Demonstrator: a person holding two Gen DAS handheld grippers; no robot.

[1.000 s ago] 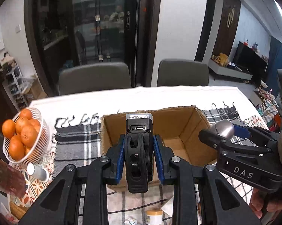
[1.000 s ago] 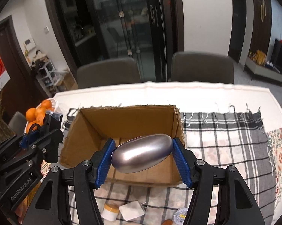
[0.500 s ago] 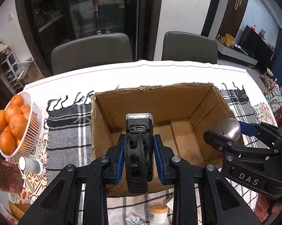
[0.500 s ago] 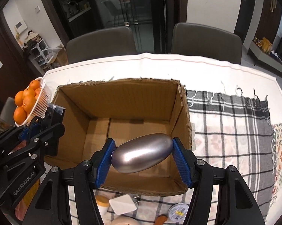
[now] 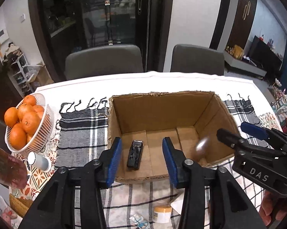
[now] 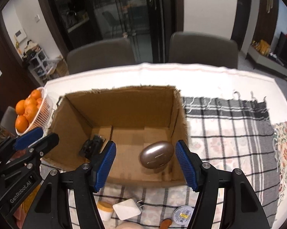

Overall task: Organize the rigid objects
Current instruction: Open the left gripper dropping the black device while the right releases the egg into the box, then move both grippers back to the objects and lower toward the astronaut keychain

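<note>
- Dropping both items into the box (image 5: pixel 162 112); left gripper (image 5: pixel 141 160) has just been opening, jaws now spread with nothing between the pads; black gadget (image 5: pixel 135 155) lies flat on the box floor, left-of-centre, clear of both pads
- right gripper (image 6: pixel 145 162) also just been opening; jaws wide, pads off the metal egg (image 6: pixel 156 157); egg sits low in the box near the right wall, below and between the pads, blurred in the left view so I judge it not settled yet
- doing this step well: hold both jaws open and level over the box until the egg stops; it is smooth and rounded, so likely to roll toward the gadget or the wall
- lift straight up before swinging out; near wall of the box is just under my pads in both views, easy to clip and drag the box across the cloth (image 6: pixel 229 118)
- keep the two grippers apart on the way out; they hang side by side over the box
- next picks look like the yellow-lid jar (image 5: pixel 162 213), white charger (image 6: pixel 126 209) and round tin (image 6: pixel 182 214) on the near side of the box
- oranges (image 5: pixel 21 122) in the basket (image 5: pixel 46 118) sit well left; I would leave them
</note>
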